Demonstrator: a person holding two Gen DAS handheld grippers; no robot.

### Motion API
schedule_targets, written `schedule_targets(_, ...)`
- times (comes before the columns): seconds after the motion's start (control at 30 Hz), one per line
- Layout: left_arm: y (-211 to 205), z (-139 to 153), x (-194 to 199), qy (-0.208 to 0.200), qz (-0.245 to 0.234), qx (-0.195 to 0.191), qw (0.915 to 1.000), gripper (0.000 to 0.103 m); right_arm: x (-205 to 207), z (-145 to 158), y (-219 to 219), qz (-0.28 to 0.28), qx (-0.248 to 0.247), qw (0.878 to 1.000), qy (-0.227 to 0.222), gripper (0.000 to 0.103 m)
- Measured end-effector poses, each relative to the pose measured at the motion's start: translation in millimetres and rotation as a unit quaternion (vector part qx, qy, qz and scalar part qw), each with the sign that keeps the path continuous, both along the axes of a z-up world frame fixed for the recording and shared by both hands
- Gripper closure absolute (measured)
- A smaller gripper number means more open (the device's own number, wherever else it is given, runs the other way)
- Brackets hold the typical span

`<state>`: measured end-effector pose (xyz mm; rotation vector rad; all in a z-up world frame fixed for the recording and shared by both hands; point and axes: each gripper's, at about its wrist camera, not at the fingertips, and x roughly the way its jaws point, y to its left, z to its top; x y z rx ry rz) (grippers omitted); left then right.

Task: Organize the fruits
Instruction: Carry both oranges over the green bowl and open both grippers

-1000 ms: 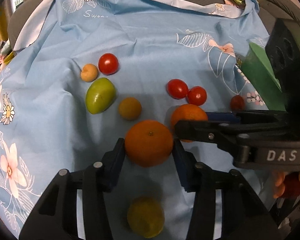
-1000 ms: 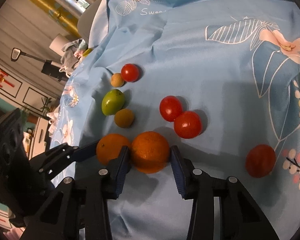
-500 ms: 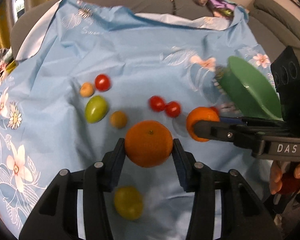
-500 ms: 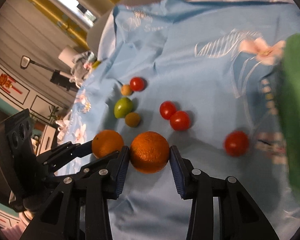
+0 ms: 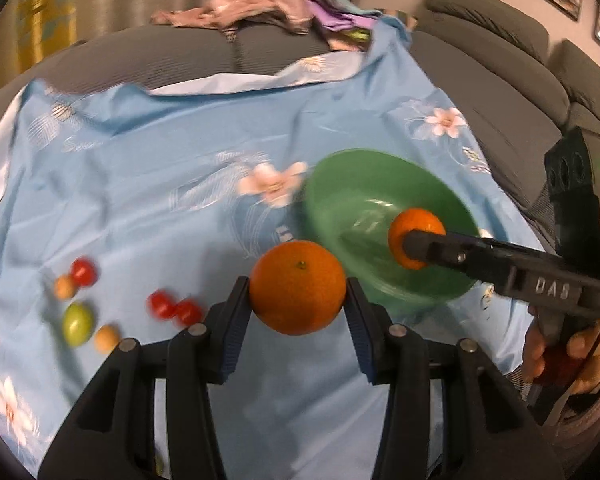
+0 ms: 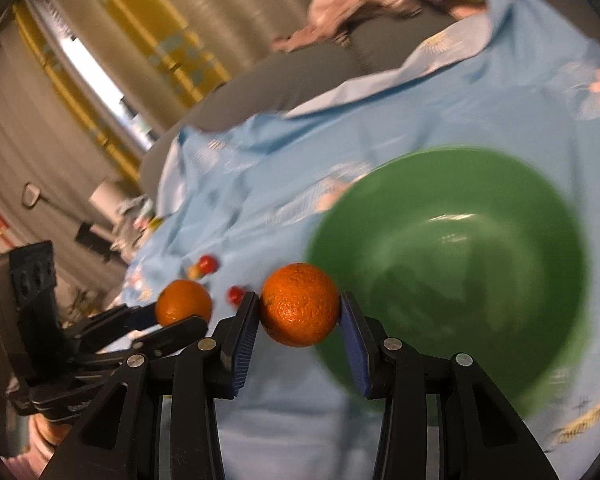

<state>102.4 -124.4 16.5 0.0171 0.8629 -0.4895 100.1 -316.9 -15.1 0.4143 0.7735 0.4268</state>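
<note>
Dim indoor light – motion blur, fisheye warping toward black edges.

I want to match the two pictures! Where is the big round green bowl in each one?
Left wrist view: the round green plastic bowl sits right of centre on the blue flowered cloth, behind the orange held by the right gripper.
Right wrist view: the bowl fills the right half, blurred, just behind the gripped orange.
Shared landmark: the pink crumpled clothes on the grey sofa back.

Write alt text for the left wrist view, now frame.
The left hand-held gripper grips an orange above a blue floral cloth. At right, the right hand-held gripper holds a second orange over a green bowl; small tomatoes lie blurred at left.
</note>
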Motion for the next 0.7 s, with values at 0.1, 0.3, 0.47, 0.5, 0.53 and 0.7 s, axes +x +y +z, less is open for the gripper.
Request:
schedule_targets(0.1, -27, -1, 10, 0.004, -0.023, -0.004, 0.9997, 0.057, -3, -4, -14, -0.025, -0.029, 0.999, 0.004, 0.060)
schedule_targets(0.3, -69, -10, 23, 0.013, -0.061, 0.015, 0.9980, 0.056, -9, -12, -35, -0.045, -0.067, 0.997, 0.008, 0.060)
schedule_targets(0.47, -73, -22, 29, 0.035, -0.051, 0.025, 0.9978, 0.056, -11, -20, -37, -0.042, -0.090, 0.995, 0.018, 0.060)
schedule_targets(0.5, -72, -20, 28, 0.035, -0.050, 0.022, 0.9979, 0.057, -10, -22, -37, -0.038, -0.097, 0.994, 0.021, 0.060)
schedule_targets(0.53, -72, -18, 27, 0.033, -0.050, 0.019, 0.9980, 0.053, -10, -23, -36, -0.037, -0.104, 0.994, 0.025, 0.060)
schedule_targets(0.7, -62, -5, 16, 0.018, -0.045, 0.009, 0.9988, 0.039, -18, -12, -37, -0.055, -0.128, 0.990, 0.011, 0.058)
